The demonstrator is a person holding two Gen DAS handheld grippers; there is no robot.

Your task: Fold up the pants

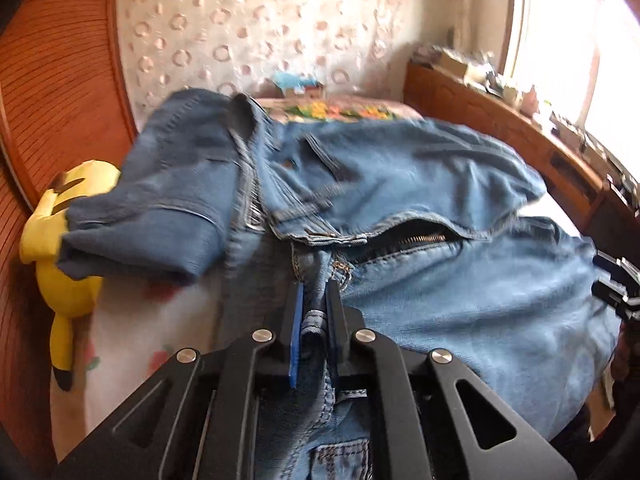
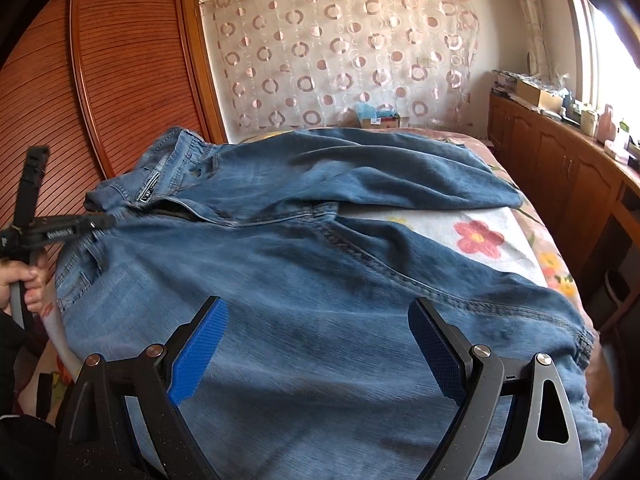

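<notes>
Blue denim pants (image 2: 320,248) lie spread on the bed, waistband at the left, zipper open (image 1: 408,238), one leg folded back across the far side. In the left wrist view my left gripper (image 1: 314,292) is shut on the waistband of the pants (image 1: 460,292) near the fly. It also shows in the right wrist view (image 2: 100,222) at the left edge, held by a hand. My right gripper (image 2: 316,312) is open and empty, hovering just above the near leg of the pants. Its tip shows in the left wrist view (image 1: 612,284) at the right edge.
A yellow plush toy (image 1: 60,248) lies on the bed beside the waistband, against a wooden wardrobe (image 2: 100,80). The flowered bedspread (image 2: 480,236) shows to the right. A wooden cabinet (image 2: 560,168) with clutter runs along the window side.
</notes>
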